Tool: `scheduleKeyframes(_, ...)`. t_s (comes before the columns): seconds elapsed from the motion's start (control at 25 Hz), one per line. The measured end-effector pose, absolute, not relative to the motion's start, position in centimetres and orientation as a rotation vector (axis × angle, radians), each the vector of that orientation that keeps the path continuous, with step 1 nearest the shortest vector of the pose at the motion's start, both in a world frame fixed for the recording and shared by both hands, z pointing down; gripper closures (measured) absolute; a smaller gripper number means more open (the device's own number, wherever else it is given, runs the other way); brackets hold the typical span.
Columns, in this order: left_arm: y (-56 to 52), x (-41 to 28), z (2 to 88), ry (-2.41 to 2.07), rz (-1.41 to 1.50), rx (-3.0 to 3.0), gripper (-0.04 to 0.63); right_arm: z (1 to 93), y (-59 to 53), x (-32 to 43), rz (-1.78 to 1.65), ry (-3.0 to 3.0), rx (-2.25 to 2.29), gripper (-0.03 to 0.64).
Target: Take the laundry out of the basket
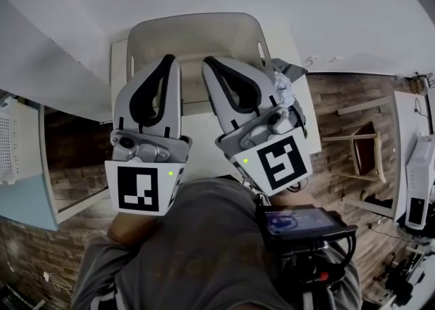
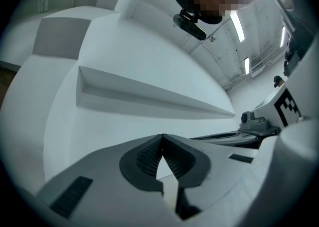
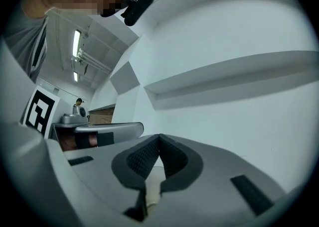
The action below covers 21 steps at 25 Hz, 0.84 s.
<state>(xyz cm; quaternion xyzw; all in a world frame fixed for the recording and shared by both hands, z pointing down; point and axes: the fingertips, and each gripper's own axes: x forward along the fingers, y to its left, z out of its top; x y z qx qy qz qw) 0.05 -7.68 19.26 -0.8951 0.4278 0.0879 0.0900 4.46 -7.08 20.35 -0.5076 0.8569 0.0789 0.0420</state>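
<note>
Jaws clenched tip to tip, nothing between them, left gripper, right gripper, white laundry basket on bench, crumpled white cloth at basket's right.

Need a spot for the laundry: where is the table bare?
Bare: the table strip between the basket and your torso. Crowded: the table's right edge, where crumpled laundry lies.

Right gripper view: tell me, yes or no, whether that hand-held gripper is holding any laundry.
No, the right hand-held gripper has its jaws closed tip to tip with nothing between them, facing a white wall.
</note>
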Motion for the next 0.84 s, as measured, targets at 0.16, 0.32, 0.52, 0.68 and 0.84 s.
scheduleKeyframes(0.16,-7.69,0.06,19.33,1.267,0.259,-2.666,0.588,20.49,-7.1,4.55,0.239,2.62,-1.561,0.611)
scheduleKeyframes(0.32,-7.66,0.11,19.29,1.259,0.264,-2.669,0.588,20.54,-7.08,4.62,0.238,2.618,-1.567,0.611)
scheduleKeyframes(0.52,-7.68,0.24,19.37,1.25,0.267,-2.674,0.588,20.69,-7.09,4.63,0.24,2.619,-1.57,0.611)
scheduleKeyframes(0.68,-7.68,0.3,19.33,1.247,0.268,-2.676,0.588,20.7,-7.11,4.65,0.238,2.619,-1.571,0.611)
scheduleKeyframes(0.84,-7.65,0.23,19.31,1.25,0.261,-2.679,0.588,20.59,-7.11,4.65,0.236,2.617,-1.57,0.611)
